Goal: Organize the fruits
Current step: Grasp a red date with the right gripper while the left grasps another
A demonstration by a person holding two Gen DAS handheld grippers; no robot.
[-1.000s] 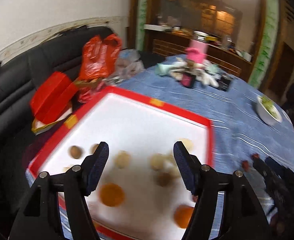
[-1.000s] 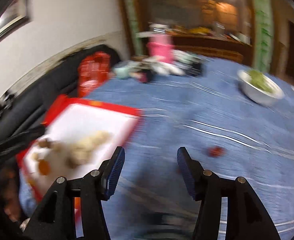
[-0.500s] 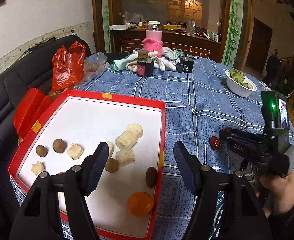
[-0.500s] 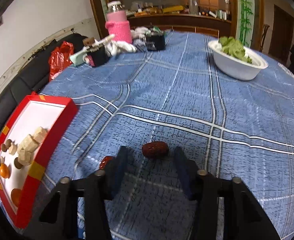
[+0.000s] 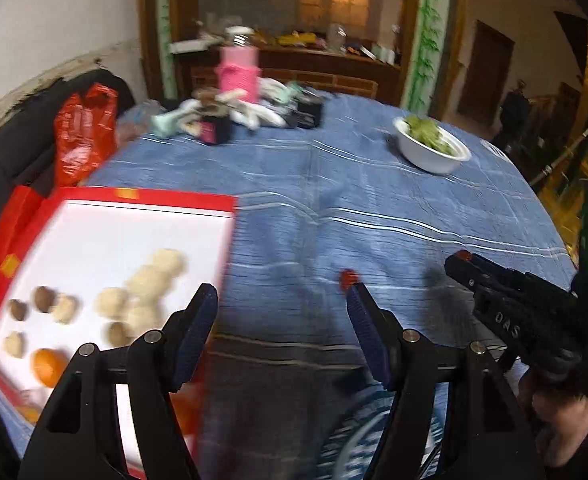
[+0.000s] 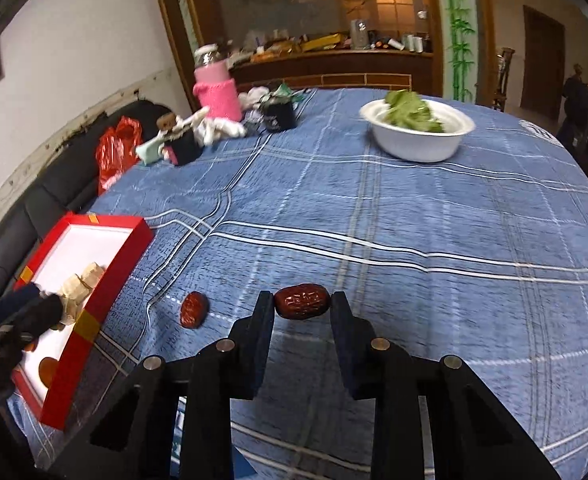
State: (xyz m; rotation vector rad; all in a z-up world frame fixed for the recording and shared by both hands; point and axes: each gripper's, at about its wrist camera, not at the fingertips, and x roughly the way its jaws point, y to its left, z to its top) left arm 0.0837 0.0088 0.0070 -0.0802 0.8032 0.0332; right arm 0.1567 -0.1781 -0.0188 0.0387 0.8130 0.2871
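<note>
A red date [image 6: 302,301] lies on the blue checked tablecloth [image 6: 374,208] between the fingertips of my right gripper [image 6: 302,305], whose jaws stand partly open around it. A second red date [image 6: 193,309] lies to its left and shows in the left wrist view [image 5: 349,277]. A red-rimmed white tray [image 5: 105,232] holds pale chunks, brown nuts and oranges [image 5: 47,366]; it also shows in the right wrist view [image 6: 105,280]. My left gripper [image 5: 281,304] is open and empty over the cloth beside the tray. The right gripper [image 5: 460,262] shows at the right there.
A white bowl of greens [image 6: 418,128] stands at the far right. A pink-sleeved bottle [image 6: 215,88], dark jars and cloths crowd the far edge. A red plastic bag [image 5: 83,132] lies on the black sofa [image 5: 9,160] left of the table.
My right gripper has moved forward so the date lies between its fingertips. My left gripper has swung right, off the tray and over the cloth.
</note>
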